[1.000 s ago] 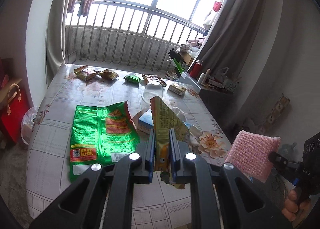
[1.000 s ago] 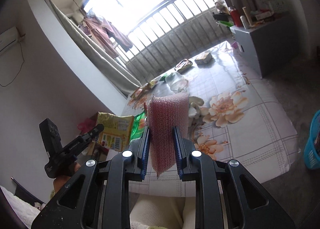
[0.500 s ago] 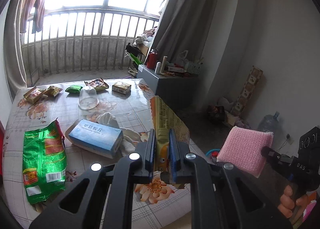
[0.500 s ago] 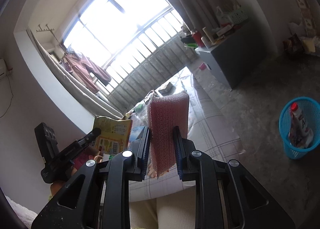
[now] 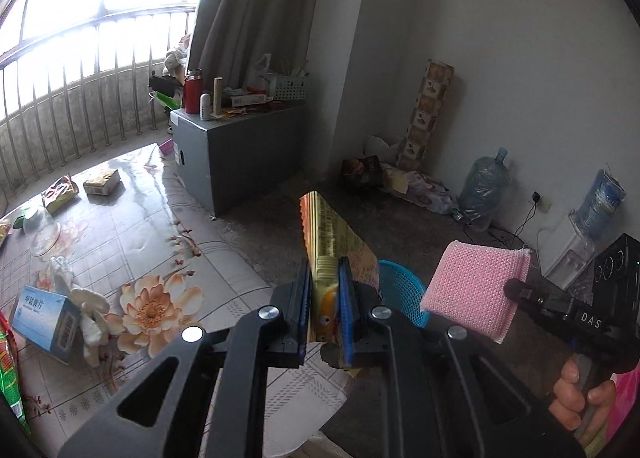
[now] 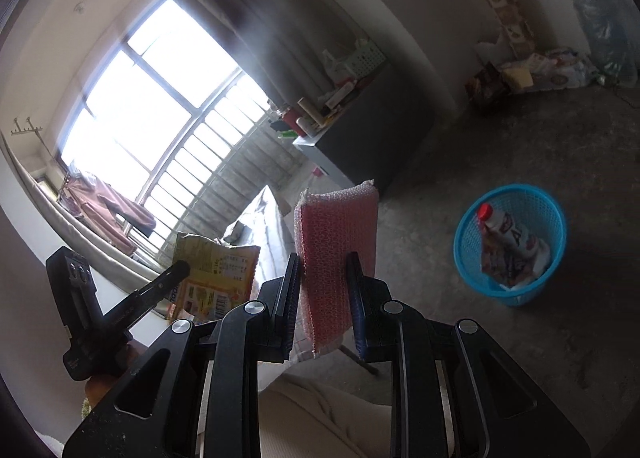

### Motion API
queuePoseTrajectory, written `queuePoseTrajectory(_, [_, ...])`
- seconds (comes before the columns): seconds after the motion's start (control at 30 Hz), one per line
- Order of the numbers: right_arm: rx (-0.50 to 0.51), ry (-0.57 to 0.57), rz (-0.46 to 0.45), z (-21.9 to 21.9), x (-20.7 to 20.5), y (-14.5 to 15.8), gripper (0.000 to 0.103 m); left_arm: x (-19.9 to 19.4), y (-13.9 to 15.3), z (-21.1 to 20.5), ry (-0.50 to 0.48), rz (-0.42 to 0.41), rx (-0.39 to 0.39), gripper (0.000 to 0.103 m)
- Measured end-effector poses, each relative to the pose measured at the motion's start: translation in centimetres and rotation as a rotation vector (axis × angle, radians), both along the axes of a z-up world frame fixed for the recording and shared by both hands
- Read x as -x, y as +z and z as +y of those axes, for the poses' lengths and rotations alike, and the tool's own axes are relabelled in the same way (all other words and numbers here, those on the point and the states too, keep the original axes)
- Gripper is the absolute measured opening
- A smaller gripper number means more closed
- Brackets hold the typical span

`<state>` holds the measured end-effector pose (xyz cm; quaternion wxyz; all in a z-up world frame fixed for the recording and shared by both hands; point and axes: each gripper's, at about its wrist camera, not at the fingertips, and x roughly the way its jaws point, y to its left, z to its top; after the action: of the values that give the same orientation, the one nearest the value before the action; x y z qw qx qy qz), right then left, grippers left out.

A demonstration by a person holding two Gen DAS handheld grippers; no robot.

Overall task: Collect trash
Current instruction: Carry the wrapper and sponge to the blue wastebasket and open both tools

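Note:
My left gripper [image 5: 325,298] is shut on a yellow snack wrapper [image 5: 326,234], which stands up between the pads. My right gripper [image 6: 324,286] is shut on a pink sponge [image 6: 338,242]. The left wrist view shows that sponge [image 5: 474,290] at the right, held by the right gripper's black fingers [image 5: 532,296] with a hand below. In the right wrist view the wrapper [image 6: 216,274] hangs at the left. A blue mesh trash basket [image 6: 510,242] stands on the floor at the right with a bottle and wrappers inside; its rim [image 5: 400,286] peeks out behind the left gripper.
The flowered table [image 5: 120,242] lies to the left with a tissue box [image 5: 44,316], a clear cup [image 5: 40,226], a green bag edge [image 5: 8,374] and small packets. A grey cabinet [image 5: 240,154], water jugs [image 5: 482,188] and floor clutter line the wall.
Both grippers have swung right, away from the table, and rolled. The blue basket has come into view and sits closer in the right wrist view. Wrapper and sponge stay gripped.

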<state>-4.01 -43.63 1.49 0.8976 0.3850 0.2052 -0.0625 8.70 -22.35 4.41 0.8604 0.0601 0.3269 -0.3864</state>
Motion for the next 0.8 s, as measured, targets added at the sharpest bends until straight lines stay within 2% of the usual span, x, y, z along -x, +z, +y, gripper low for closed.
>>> queuePoseTrajectory(0.27, [-0.108,-0.124,0.101,-7.3,0.5,-5.1,0.021,-0.8,-6.1,-11.5,-0.109,0.067,-0.128,0.013])
queuePoseTrajectory(0.47, [-0.183,-0.167,0.229,-12.1,-2.4,-9.6,0.022,-3.1,-12.3,-19.7,-0.149,0.167,-0.198,0.014])
queuePoseTrajectory(0.63, [-0.219,-0.236,0.278,-16.2,-4.8,-12.4,0.026,-4.5,-16.4,-25.4,-0.192,0.227,-0.224,0.015])
queuePoseTrajectory(0.67, [-0.232,-0.260,0.286,-17.1,-5.3,-13.2,0.028,-4.8,-17.4,-26.5,-0.202,0.240,-0.231,0.018])
queuePoseTrajectory(0.7, [-0.243,-0.274,0.292,-18.0,-5.7,-14.1,0.040,-5.2,-18.5,-27.6,-0.206,0.250,-0.263,0.035])
queuePoseTrajectory(0.73, [-0.258,-0.274,0.303,-18.7,-6.3,-15.3,0.056,-5.5,-19.8,-28.7,-0.201,0.257,-0.308,0.058])
queuePoseTrajectory(0.77, [-0.281,-0.275,0.327,-19.4,-6.8,-16.6,0.059,-5.7,-20.9,-29.4,-0.186,0.257,-0.350,0.065])
queuePoseTrajectory(0.8, [-0.307,-0.279,0.352,-19.8,-7.1,-17.8,0.059,-5.9,-22.0,-29.7,-0.170,0.256,-0.381,0.066])
